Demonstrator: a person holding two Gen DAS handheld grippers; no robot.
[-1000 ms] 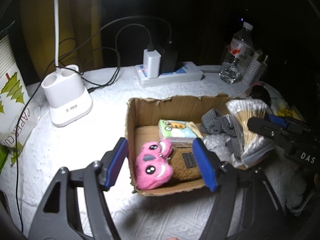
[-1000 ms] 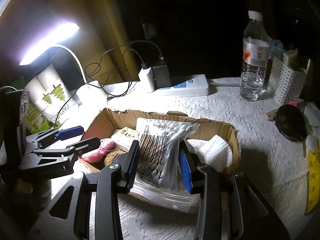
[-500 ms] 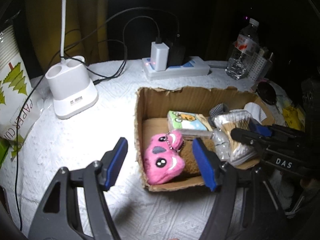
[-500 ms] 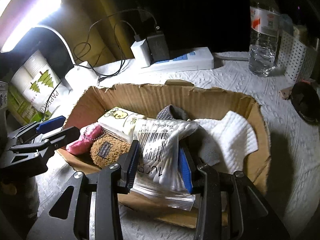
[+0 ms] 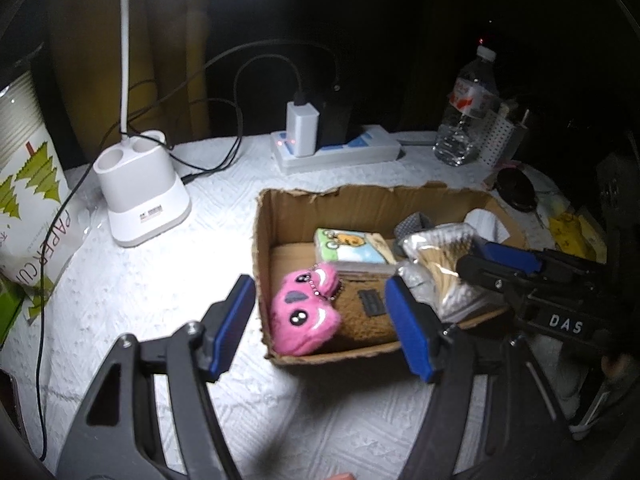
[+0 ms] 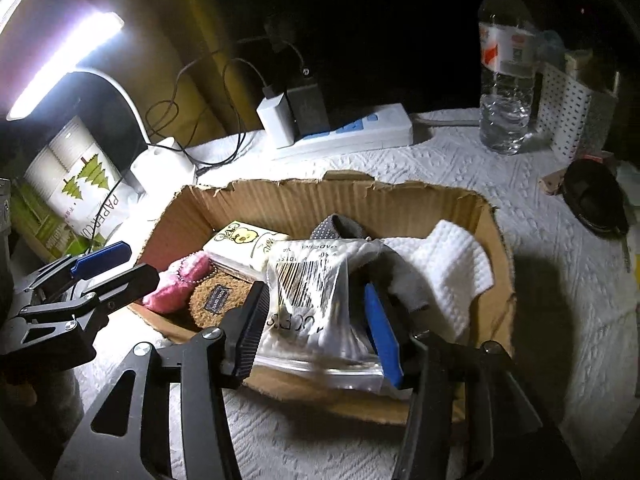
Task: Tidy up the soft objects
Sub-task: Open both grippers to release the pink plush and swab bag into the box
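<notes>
Swab bag: the clear zip bag of cotton swabs (image 6: 320, 300) is lying over the near wall of the cardboard box (image 6: 344, 200), barcode side up, its sealed end hanging out toward you.
Right gripper: your right gripper (image 6: 316, 324) is sitting around the bag with a finger on each side. The fingers (image 6: 380, 332) are looking spread a little wider than the bag, and you cannot tell from these views whether they are pressing it or standing slack.
Left gripper: your left gripper (image 5: 320, 324) is hovering wide apart and holding nothing, its tips straddling the box's near left corner, above the pink plush (image 5: 306, 320).
Box contents: the pink plush is lying in the near left corner, touching the brown fuzzy pouch (image 5: 368, 312) beside it. A tissue pack with a cartoon print (image 5: 352, 246) is resting behind them. A grey dotted cloth (image 6: 338, 230) is poking up behind the bag, and a white textured cloth (image 6: 448, 268) is draping at the right end.
Surroundings: the box is sitting on a white embossed table cover (image 5: 160, 280). A white lamp base (image 5: 140, 196) is standing to the left, a power strip with chargers (image 5: 336, 148) behind, a water bottle (image 6: 506, 72) at the far right.
</notes>
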